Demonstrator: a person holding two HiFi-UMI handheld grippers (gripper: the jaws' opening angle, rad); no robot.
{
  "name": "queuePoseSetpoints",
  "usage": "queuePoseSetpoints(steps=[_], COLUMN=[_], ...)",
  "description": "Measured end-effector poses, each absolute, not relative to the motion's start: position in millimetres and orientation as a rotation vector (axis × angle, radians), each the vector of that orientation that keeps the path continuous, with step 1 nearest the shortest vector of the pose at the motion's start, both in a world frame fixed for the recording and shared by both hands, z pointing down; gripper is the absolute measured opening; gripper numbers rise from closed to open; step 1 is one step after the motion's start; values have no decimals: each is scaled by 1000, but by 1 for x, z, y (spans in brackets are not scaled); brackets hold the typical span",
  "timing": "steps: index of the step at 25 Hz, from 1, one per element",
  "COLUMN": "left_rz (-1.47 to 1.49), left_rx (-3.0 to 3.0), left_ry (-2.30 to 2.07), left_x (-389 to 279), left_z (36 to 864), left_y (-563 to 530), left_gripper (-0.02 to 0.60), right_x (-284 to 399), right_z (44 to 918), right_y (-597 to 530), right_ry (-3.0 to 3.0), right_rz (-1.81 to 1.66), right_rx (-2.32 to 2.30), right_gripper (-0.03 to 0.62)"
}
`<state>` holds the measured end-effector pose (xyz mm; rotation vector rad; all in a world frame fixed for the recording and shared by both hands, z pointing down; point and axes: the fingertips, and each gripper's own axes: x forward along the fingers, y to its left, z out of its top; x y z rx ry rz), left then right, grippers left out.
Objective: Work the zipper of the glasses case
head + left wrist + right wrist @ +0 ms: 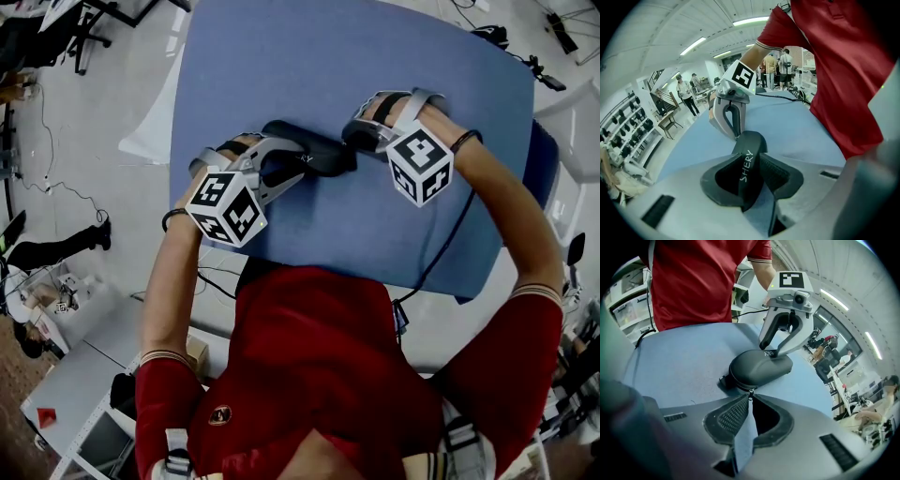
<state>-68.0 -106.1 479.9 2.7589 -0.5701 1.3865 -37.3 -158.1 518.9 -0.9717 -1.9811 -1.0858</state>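
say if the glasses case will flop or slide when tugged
Probably stiff: the glasses case keeps its domed shape clamped in the left tongs. Likely light, so it might slide on the smooth blue table if released. The tiny zipper pull in the right tongs could slip out.

So the person's wearing a red polo shirt (309, 375), short sleeves with pale striped cuffs (539, 292), a little round badge (220, 414) on the chest and pale harness straps (175, 448) over the shoulders, plus a thin black band (172, 218) on each wrist. The left gripper (771, 351) and right gripper (735, 136) are both light grey with curved jaws and dark textured pads (727, 418), and each carries a white cube (226, 207) of black square markers and black hand straps (387, 108). A thin black cable (448, 246) trails from under the right one.
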Motion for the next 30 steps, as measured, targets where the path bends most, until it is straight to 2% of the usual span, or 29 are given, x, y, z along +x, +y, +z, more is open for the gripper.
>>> queuePoseSetpoints(steps=[9,20,30], left_rz=[1391,1367,1315], left_rx=[2757,2744,2808], left_ry=[-578,-622,-596], left_x=[-67,-69,-87], left_z=[480,480,482], left_y=[-107,-107,-96], left_gripper=[103,103,103], right_x=[-33,-25,-24], right_z=[516,513,517], right_y=[-163,-159,-124], right_ry=[-1975,-1916,-1929], right_rz=[-1078,-892,-715], right_rx=[-962,-975,-743], right_gripper=[5,0,0])
